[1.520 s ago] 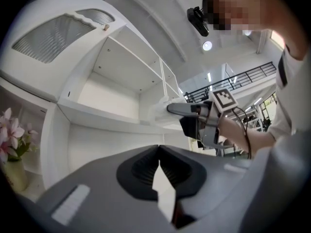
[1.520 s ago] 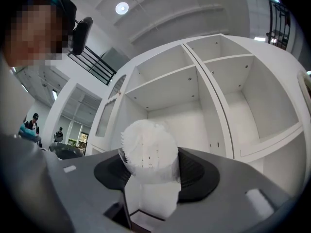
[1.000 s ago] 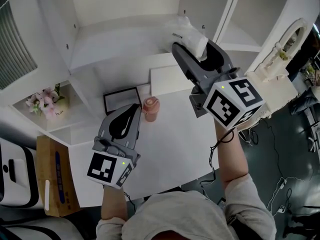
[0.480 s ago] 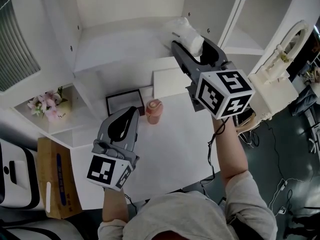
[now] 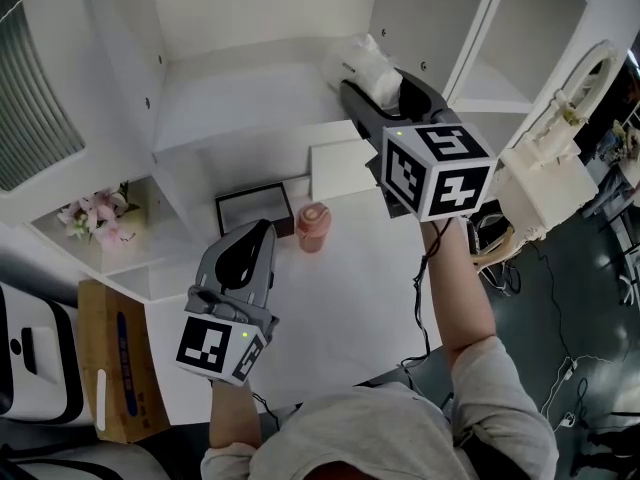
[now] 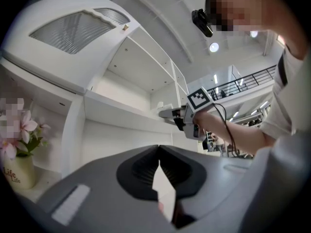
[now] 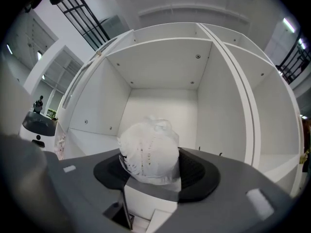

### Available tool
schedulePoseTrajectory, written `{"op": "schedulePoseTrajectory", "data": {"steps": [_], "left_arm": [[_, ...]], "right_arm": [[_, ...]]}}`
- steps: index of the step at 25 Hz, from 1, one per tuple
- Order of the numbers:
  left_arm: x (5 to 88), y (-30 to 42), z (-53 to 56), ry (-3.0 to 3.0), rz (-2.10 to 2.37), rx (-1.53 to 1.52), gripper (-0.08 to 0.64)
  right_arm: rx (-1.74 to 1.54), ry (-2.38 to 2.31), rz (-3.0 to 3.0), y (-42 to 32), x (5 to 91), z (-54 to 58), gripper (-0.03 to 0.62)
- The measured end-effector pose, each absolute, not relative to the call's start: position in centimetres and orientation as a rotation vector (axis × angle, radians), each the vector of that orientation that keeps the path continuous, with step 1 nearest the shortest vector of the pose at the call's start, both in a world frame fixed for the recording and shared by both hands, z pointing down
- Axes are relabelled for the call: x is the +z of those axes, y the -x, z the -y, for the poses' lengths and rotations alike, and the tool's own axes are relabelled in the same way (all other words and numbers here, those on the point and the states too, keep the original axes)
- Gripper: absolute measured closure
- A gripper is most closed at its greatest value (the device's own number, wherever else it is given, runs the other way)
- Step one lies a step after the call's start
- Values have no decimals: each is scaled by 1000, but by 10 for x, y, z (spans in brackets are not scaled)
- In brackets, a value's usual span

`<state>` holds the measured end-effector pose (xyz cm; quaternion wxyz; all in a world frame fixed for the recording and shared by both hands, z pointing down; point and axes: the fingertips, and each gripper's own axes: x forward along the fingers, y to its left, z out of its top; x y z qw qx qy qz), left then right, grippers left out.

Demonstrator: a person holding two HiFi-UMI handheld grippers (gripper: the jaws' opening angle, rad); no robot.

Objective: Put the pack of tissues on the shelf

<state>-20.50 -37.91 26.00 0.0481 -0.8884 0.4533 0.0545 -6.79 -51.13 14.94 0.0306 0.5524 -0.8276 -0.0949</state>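
Since a second ago, the right tongs (image 5: 375, 83) have carried the pack of tissues (image 5: 362, 63) further up the head view, toward the open compartment of the white shelf (image 5: 250, 88), and their marker cube (image 5: 437, 171) has rolled so that another face turns toward the camera. The left tongs (image 5: 258, 236) have barely shifted against the desk (image 5: 340, 288). The right tongs grip the pack of tissues: in the right gripper view the white, crinkled plastic pack (image 7: 148, 154) sits pressed between the two dark jaws of the right tongs (image 7: 150, 164), bulging out above them. It faces straight into the empty white compartment. From the head view the pack hangs at the front right corner of that compartment, above its board; whether it touches the board I cannot tell. The left tongs (image 6: 159, 152) are closed, their jaw tips meeting with nothing between them, and they hover over the near left part of the desk, well apart from the pack. On the desk beyond them stand a pink cup (image 5: 312, 226), a black frame (image 5: 255, 208) just beside it, and a white block (image 5: 340, 168) under the right tongs. Pink flowers (image 5: 95, 213) stand in a lower compartment at the left.
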Motion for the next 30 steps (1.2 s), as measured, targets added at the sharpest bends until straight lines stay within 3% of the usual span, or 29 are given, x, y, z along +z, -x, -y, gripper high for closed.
{"op": "schedulePoseTrajectory", "data": {"steps": [9, 14, 30], "left_arm": [[261, 205, 381, 2720, -1378, 170, 558], [261, 202, 380, 2724, -1372, 171, 558], [260, 191, 377, 2736, -1356, 167, 558]], "right_arm": [[-258, -1670, 2649, 70, 150, 508, 284], [-216, -1613, 2772, 71, 148, 503, 221], [-300, -1583, 2845, 63, 143, 467, 199]]}}
